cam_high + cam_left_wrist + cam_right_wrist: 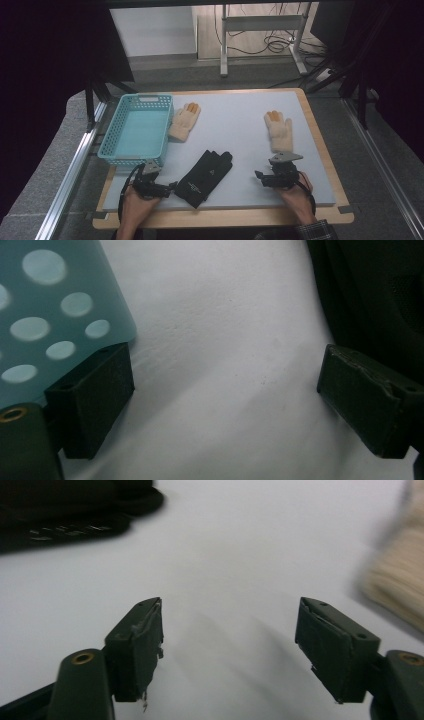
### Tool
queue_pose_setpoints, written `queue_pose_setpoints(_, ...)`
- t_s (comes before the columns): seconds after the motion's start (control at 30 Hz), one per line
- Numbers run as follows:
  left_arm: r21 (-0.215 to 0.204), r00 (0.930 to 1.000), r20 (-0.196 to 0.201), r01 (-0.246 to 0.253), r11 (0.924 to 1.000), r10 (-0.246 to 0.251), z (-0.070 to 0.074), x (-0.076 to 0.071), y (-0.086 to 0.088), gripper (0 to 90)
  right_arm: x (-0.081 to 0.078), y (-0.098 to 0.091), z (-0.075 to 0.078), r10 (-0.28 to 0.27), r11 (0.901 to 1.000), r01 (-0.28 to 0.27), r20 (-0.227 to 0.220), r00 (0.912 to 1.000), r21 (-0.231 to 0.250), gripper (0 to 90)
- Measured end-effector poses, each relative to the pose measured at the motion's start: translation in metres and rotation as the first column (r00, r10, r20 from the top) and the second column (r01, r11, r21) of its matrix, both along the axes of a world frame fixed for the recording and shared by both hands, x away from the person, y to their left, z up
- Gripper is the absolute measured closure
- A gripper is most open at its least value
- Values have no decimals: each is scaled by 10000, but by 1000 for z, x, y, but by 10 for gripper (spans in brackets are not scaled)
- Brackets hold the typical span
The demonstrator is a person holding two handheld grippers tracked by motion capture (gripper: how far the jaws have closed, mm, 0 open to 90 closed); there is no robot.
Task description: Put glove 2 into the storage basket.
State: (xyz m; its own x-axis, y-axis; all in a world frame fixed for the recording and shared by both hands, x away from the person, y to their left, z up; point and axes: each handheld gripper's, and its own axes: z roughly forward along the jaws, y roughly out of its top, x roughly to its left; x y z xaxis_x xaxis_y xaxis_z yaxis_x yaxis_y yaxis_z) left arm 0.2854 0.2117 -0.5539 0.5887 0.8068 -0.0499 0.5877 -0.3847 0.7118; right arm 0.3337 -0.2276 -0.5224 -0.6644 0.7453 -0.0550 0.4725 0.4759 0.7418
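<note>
Gloves are the business here, and we judge the work to be at its very start: nothing is gripped yet, and the turquoise basket (pixel 136 129) at the left of the tabletop (pixel 235 130) appears to hold nothing. We hold the left tongs (pixel 171 188) low at the near edge, jaws spread wide and released, with the basket's perforated wall (pixel 55 315) on one side and the black glove (pixel 380 300) on the other. In the high view that black glove (pixel 205 177) lies flat just beside the left tongs, between our two hands. The right tongs (pixel 261 178) are likewise released, jaws apart over bare surface, with a cream glove (pixel 395 587) close at the edge of the right gripper view. That cream glove (pixel 279 131) lies just beyond the right hand (pixel 295 192); a second cream glove (pixel 184 121) lies touching the basket's right wall. Next, we think, comes closing one set of tongs on the nearest glove, pinching its cloth.
</note>
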Motion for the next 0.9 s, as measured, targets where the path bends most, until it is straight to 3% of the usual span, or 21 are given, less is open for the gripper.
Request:
queue_pose_setpoints(0.13,-16,10000,-40,12,10000,-12,0,0,0,82,5,-15,-7,-513,9985,515,76,9987,-189,242)
queue_pose_setpoints(0.23,-24,10000,-44,7,10000,-7,0,0,0,82,8,-19,-9,-607,9982,607,-121,9981,14,228)
queue_pose_setpoints(0.53,-67,10000,-80,-34,10000,33,1,0,0,86,8,-19,-9,-627,9980,627,-82,9980,-15,226)
queue_pose_setpoints(0.6,-256,9993,-296,-226,9994,218,4,0,3,86,8,-19,-9,-628,9980,628,-81,9980,-14,226)
queue_pose_setpoints(0.7,-198,9981,-372,-504,9985,496,9,-2,4,87,8,-19,-10,-630,9980,630,-76,9980,-15,226)
queue_pose_setpoints(0.9,-514,9987,-335,-403,9979,386,25,-11,1,95,8,-19,-10,-637,9980,637,-79,9979,-14,225)
